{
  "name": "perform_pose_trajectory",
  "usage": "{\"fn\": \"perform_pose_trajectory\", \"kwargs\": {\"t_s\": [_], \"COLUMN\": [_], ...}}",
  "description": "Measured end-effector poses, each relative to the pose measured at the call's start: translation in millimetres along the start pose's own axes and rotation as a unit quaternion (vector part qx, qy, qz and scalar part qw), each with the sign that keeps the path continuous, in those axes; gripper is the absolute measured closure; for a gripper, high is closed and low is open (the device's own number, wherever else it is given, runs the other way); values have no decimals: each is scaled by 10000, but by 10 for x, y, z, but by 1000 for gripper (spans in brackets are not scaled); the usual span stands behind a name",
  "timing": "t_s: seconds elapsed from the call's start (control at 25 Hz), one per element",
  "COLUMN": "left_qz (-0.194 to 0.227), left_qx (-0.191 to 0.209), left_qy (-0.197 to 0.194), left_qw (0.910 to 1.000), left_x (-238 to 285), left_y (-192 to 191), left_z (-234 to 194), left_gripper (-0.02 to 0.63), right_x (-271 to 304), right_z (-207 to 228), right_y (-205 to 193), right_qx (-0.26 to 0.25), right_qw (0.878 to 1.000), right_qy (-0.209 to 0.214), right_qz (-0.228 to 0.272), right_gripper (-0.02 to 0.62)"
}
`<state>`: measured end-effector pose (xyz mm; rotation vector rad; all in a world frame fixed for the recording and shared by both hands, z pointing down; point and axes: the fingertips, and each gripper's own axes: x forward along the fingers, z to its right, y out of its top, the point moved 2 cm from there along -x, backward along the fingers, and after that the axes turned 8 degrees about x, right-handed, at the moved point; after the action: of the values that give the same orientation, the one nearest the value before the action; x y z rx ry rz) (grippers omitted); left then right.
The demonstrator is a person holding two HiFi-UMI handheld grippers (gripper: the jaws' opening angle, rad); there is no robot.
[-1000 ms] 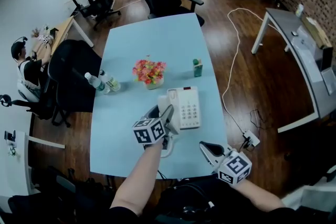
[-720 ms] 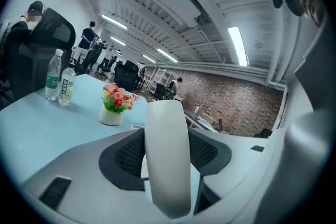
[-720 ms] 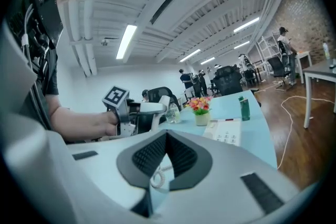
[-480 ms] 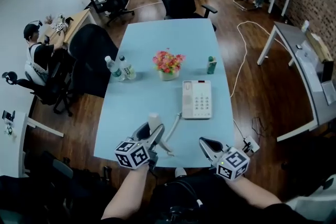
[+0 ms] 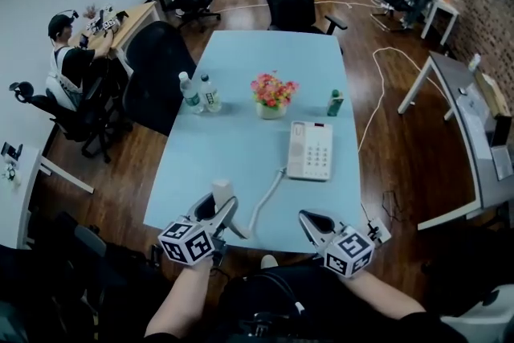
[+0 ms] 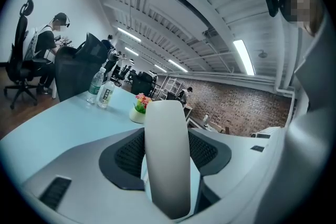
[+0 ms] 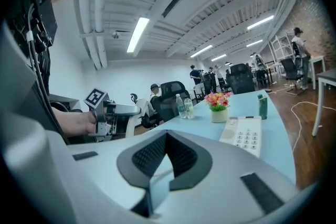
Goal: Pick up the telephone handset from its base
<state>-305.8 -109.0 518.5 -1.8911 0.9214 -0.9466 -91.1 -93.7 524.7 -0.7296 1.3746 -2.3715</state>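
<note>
Two forearms reached forward side by side at the near edge of the light-blue table (image 5: pixel 241 92). The left gripper (image 5: pixel 221 209) clamped the white handset (image 5: pixel 222 193) upright, well apart from its base (image 5: pixel 310 150), with the cord (image 5: pixel 267 197) trailing between them. The right gripper (image 5: pixel 309 219) had its jaws together, empty.

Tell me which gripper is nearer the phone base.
Right. The right gripper is just below the base in the head view, jaws together. The left gripper, holding the handset, is farther off, down and to the base's left.
</note>
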Motion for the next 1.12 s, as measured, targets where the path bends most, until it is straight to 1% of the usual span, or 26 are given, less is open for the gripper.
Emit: {"fn": "perform_pose_trajectory", "kwargs": {"t_s": [0.12, 0.36, 0.8, 0.96, 1.12], "left_qz": [-18, 87, 31, -46, -17], "left_qx": [-61, -78, -105, -123, -146], "left_qy": [-18, -112, -165, -166, -169], "left_qw": [10000, 9999, 9998, 9998, 9997], "left_x": [5, 43, 137, 191, 228], "left_y": [-35, 37, 14, -16, -2], "left_z": [-21, -3, 61, 55, 82], "left_gripper": [365, 365, 365, 365, 365], "right_x": [13, 53, 15, -19, -24], "right_z": [-17, -46, -81, -48, -35], "right_y": [-23, -54, -3, -5, -21], "right_qx": [-33, -119, -195, -175, -211], "right_qw": [10000, 9998, 9997, 9997, 9996], "right_qy": [-36, -103, -120, -187, -167], "right_qz": [-41, -116, -29, 56, -18], "right_gripper": [578, 580, 580, 580, 580]}}
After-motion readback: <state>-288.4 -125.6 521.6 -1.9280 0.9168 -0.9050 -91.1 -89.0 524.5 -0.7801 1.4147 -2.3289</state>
